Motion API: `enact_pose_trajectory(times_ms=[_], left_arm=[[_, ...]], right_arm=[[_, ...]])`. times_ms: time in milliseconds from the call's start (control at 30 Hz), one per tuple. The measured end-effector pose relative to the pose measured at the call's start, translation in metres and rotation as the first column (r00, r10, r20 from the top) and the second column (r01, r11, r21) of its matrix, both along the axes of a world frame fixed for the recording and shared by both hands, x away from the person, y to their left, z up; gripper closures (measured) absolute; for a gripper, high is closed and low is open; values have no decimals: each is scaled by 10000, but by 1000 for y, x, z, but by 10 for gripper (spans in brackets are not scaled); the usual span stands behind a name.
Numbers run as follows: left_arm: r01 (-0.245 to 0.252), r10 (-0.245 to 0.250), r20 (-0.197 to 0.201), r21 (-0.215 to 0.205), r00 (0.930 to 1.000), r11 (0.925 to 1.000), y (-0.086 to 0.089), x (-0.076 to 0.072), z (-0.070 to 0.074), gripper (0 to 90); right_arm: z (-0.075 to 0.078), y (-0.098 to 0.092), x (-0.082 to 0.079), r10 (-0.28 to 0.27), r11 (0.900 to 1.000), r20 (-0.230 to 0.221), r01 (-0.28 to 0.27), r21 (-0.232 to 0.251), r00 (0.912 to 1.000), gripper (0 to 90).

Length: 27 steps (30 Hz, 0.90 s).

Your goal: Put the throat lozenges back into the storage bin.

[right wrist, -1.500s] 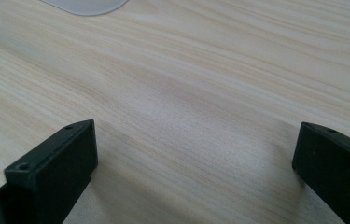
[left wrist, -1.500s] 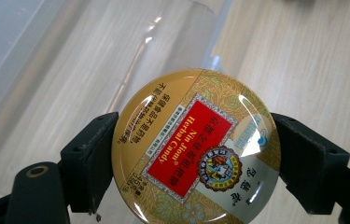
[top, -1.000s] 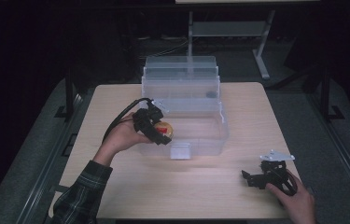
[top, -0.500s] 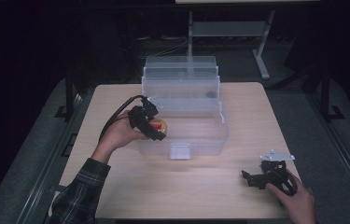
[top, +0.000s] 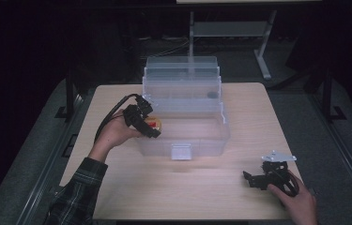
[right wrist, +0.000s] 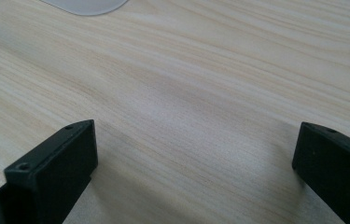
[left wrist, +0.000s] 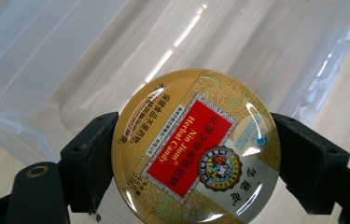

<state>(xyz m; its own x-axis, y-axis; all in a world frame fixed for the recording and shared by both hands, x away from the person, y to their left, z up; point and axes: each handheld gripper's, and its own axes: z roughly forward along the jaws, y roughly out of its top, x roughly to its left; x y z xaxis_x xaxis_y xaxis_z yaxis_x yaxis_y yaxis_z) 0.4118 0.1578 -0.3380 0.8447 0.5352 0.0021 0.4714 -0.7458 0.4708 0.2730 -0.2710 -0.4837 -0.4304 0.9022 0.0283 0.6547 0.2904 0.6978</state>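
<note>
A round gold candy tin (left wrist: 196,149) with a red label is clamped between the two black jaws of my left gripper (left wrist: 193,163). In the high view that left gripper (top: 151,127) holds the candy tin (top: 155,124) over the left rim of a clear plastic storage box (top: 211,136) with its lid folded back. My right gripper (top: 253,180) lies low on the wooden table (top: 131,187) at the front right, a hand around it. In its own view the right gripper (right wrist: 196,172) is open over bare wood.
The box's clear lid (top: 183,70) stands open at the back of the table. A small dark spot (top: 212,94) shows inside the box's far part. A metal stand (top: 263,42) rises beyond the table's far edge. Dark floor surrounds the table.
My left gripper has carried the tin up and slightly back, from beside the box's front left corner to above its left rim. The right gripper has stayed put.
</note>
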Motion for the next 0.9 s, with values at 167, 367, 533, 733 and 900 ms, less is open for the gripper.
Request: enact_pose_trajectory(times_ms=[167, 367, 533, 733, 900], left_arm=[[-200, 200, -82, 64, 9998, 9998, 6, 4, -3, 194], [-323, 327, -179, 190, 9993, 9993, 9, 6, -7, 194], [-304, 308, -194, 209, 9993, 9993, 9, 7, -7, 194], [-214, 222, -234, 324, 9995, 9992, 8, 7, -9, 193], [-188, 194, -218, 281, 9996, 9994, 8, 7, -9, 193]], right_arm=[[0, 0, 0, 5, 10000, 6, -5, 0, 10000, 0], [0, 0, 0, 2, 10000, 1, -2, -1, 10000, 0], [0, 0, 0, 2, 10000, 3, -2, -1, 10000, 0], [0, 0, 0, 0, 10000, 1, 0, 1, 10000, 0], [0, 0, 0, 7, 10000, 7, -7, -2, 10000, 0]])
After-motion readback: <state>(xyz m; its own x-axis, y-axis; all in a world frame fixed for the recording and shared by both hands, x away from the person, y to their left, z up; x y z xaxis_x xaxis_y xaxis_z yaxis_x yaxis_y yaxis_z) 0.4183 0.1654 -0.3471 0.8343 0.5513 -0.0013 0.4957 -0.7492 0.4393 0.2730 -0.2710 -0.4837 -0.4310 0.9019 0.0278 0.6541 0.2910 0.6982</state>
